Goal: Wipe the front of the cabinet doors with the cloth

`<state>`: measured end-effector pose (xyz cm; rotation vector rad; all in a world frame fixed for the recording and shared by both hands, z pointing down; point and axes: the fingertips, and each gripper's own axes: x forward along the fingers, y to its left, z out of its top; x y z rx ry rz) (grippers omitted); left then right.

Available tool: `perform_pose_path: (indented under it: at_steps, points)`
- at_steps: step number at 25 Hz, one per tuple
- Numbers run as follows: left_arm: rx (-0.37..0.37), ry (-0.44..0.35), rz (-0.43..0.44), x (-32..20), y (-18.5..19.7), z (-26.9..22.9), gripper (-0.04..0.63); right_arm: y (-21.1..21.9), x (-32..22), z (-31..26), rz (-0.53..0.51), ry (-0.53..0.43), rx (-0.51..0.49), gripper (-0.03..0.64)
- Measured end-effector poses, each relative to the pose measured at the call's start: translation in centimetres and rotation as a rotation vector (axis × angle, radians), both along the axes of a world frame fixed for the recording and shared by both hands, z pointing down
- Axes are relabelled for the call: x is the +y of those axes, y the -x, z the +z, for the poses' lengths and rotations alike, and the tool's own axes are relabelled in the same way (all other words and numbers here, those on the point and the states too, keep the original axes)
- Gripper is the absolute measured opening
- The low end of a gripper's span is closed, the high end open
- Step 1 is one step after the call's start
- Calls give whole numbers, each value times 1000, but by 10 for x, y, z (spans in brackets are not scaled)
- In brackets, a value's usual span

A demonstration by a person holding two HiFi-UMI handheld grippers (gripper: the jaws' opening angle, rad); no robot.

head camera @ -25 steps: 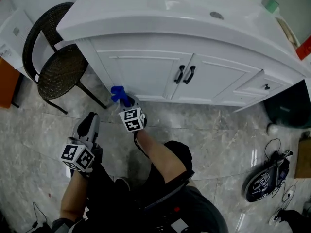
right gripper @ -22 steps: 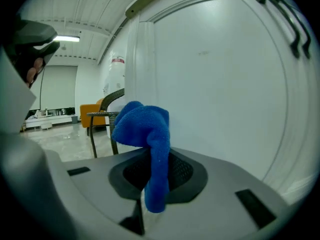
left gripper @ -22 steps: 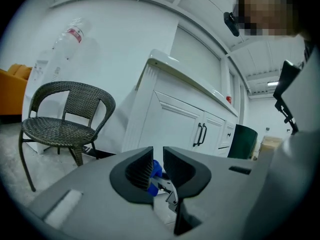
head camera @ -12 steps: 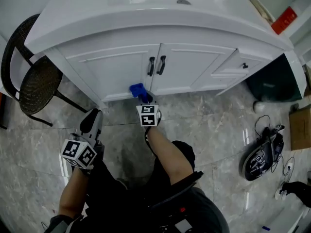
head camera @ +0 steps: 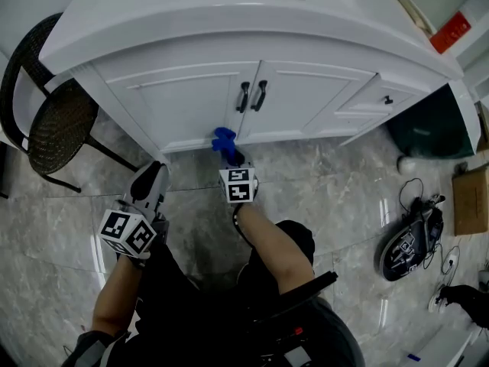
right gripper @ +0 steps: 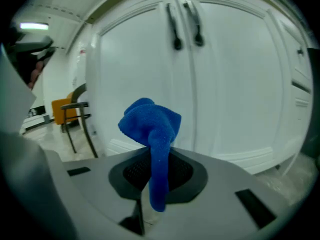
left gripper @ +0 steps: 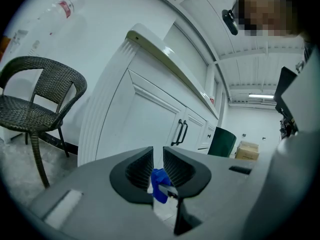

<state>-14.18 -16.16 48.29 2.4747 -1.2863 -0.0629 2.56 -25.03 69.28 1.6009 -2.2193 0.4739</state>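
We can read no words or numbers anywhere. The marker cubes on the left gripper [head camera: 150, 173] and the right gripper [head camera: 230, 156] bear only black-and-white square patterns, no letters. In the left gripper view a clear bottle [left gripper: 62, 7] carries a red label, too blurred for us to read. At the upper right of the head view a red thing [head camera: 451, 31] shows pale marks, too small for us to make out.
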Motion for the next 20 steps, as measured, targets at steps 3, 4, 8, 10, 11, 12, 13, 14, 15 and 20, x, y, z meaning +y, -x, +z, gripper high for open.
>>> perform_pose_path:
  at_steps: [3, 4, 8, 10, 11, 12, 13, 14, 15, 20]
  points:
    - [-15, 0, -24, 2, 11, -3, 63, 75, 14, -6, -191, -25, -47, 51]
    - [-19, 3, -36, 4, 16, -3, 63, 95, 16, -7, -238, -32, -58, 51]
    - [-65, 15, -92, 13, 43, 0, 63, 164, 20, 9, -416, -32, -50, 52]
    - [-90, 13, -124, 19, 57, -1, 61, 189, 15, 24, -496, -27, -10, 51]
    - [-106, 11, -141, 24, 65, -2, 63, 198, 13, 30, -515, -28, 11, 52]
    - [-125, 9, -159, 30, 74, -2, 63, 204, 9, 36, -515, -28, 22, 52]
    - [-143, 10, -178, 36, 83, -2, 63, 208, 4, 42, -501, -23, 28, 52]
    - [-154, 13, -199, 41, 91, -3, 63, 210, -2, 47, -482, -16, 32, 52]
    - [-158, 18, -220, 45, 99, -4, 63, 209, -8, 52, -463, -7, 38, 52]
    - [-139, 23, -257, 46, 111, -5, 63, 177, -25, 65, -358, 36, 48, 52]
